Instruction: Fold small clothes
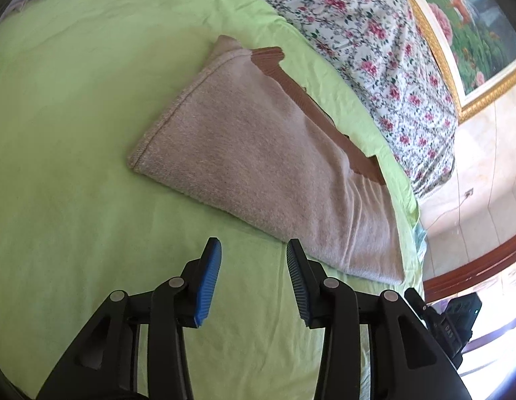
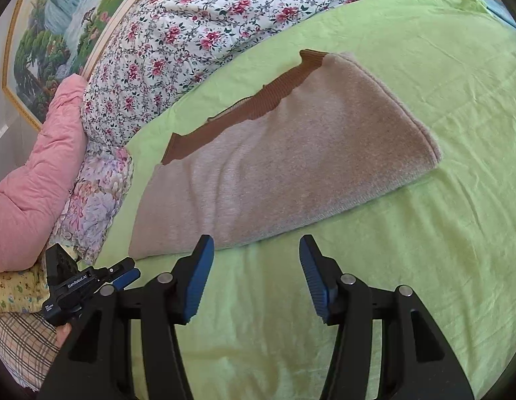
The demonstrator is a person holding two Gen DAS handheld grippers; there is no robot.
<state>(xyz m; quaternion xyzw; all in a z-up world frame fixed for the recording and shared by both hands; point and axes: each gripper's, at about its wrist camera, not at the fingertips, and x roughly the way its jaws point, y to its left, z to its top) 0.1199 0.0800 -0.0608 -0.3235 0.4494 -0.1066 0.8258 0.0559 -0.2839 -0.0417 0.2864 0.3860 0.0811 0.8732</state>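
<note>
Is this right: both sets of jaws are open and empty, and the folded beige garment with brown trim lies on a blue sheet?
Not quite. The sheet is light green, not blue, as both wrist views show. The rest holds: the folded beige garment with brown trim lies on it, and the left gripper and right gripper have their jaws open and empty.

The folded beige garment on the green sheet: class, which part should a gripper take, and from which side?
Probably the near long edge of the beige garment, approached low from the gripper side: it lies flat on the green sheet, directly ahead of the open right gripper. The brown ribbed trim sits along the far edge.
</note>
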